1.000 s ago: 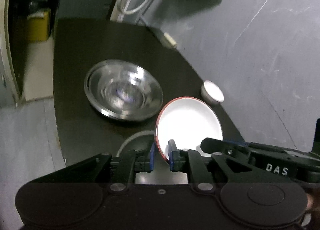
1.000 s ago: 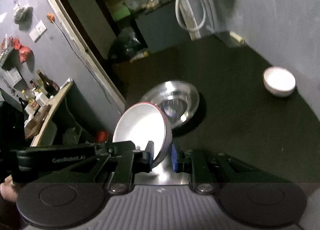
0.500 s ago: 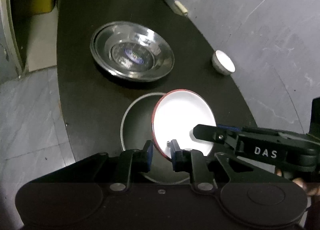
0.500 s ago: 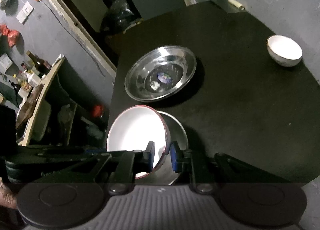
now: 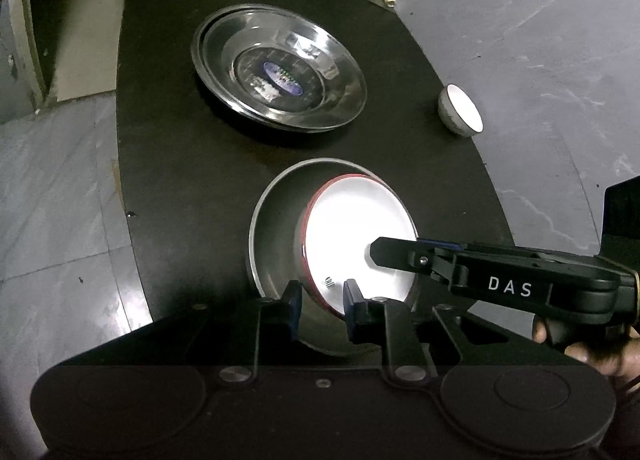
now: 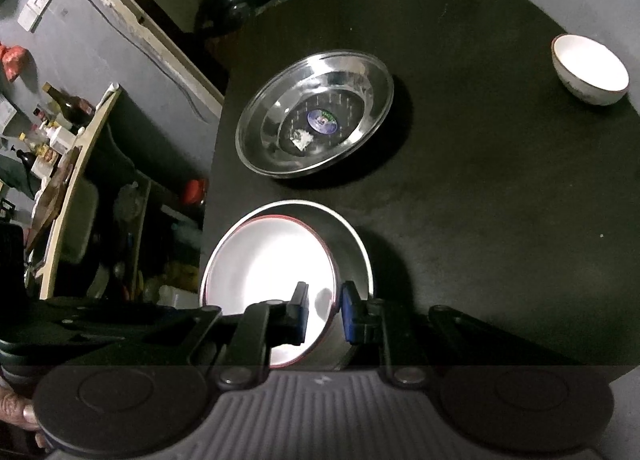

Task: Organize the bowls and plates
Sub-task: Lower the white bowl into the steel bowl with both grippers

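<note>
Fingers of the left gripper (image 5: 320, 300) have just loosened around the red-rimmed plate (image 5: 356, 236), while the right gripper (image 6: 323, 310) pinches its rim.

Dim fisheye views, overexposed white glare

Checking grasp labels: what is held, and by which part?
The right gripper pinches the red-rimmed white bowl by its rim. The left gripper has just been opening, the rim loose between its fingers.
</note>
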